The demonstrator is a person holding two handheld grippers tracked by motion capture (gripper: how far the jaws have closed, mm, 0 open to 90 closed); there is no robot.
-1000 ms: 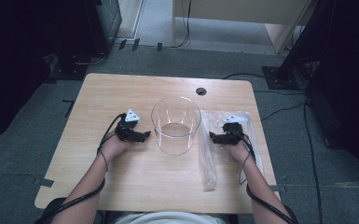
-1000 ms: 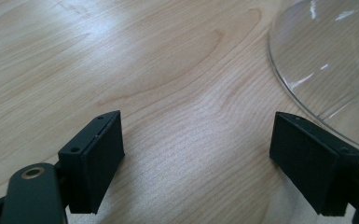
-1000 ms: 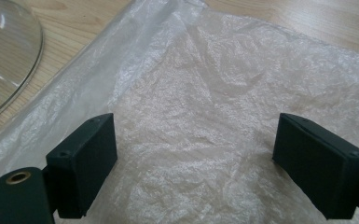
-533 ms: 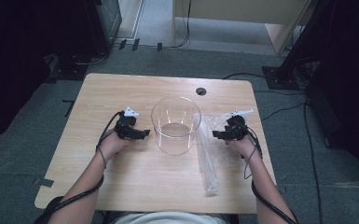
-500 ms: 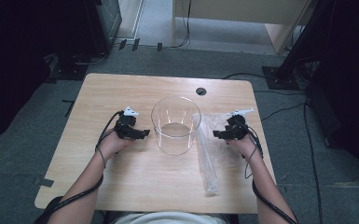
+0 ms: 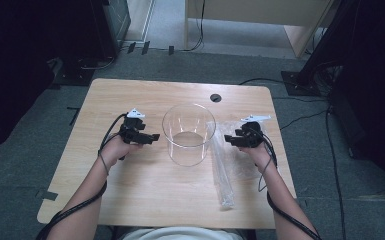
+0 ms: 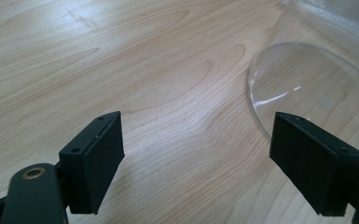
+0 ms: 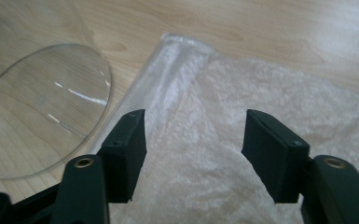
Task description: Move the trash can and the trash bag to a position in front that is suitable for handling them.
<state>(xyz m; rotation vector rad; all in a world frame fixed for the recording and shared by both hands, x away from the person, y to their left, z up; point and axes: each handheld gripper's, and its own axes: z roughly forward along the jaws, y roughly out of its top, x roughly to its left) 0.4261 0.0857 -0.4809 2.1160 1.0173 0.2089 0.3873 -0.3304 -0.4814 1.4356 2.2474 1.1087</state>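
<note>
Left gripper [image 6: 155, 137]: held in the person's left hand [image 6: 116, 149] over the left half of the tabletop [image 6: 130, 200], roughly midway between its near and far edges. The fingers [image 7: 93, 161] stand wide apart with bare wood between them; nothing is gripped. They point toward the glass container, just beside it and clear of its wall.

Glass container [image 6: 185, 134]: a clear, round, straight-walled vessel standing upright at the centre of the tabletop, slightly toward the far edge. Its base shows in the left gripper view [image 7: 307, 88] and in the right gripper view [image 8: 42, 112]. It looks empty, though through clear glass this cannot be confirmed.

Plastic bag [image 6: 223, 167]: a clear, crinkled bag lying flat to the right of the container, its long rolled edge running from beside the container down toward the near edge. Whether it touches the container's base cannot be told.

Right gripper [image 6: 228, 141]: held in the person's right hand [image 6: 260, 152] over the bag, near the right edge of the tabletop. Its fingers [image 8: 126, 149] have just been closing and stand partly apart above the crinkled plastic [image 8: 242, 186]; the pads are not pressing on it, so nothing is gripped.
</note>
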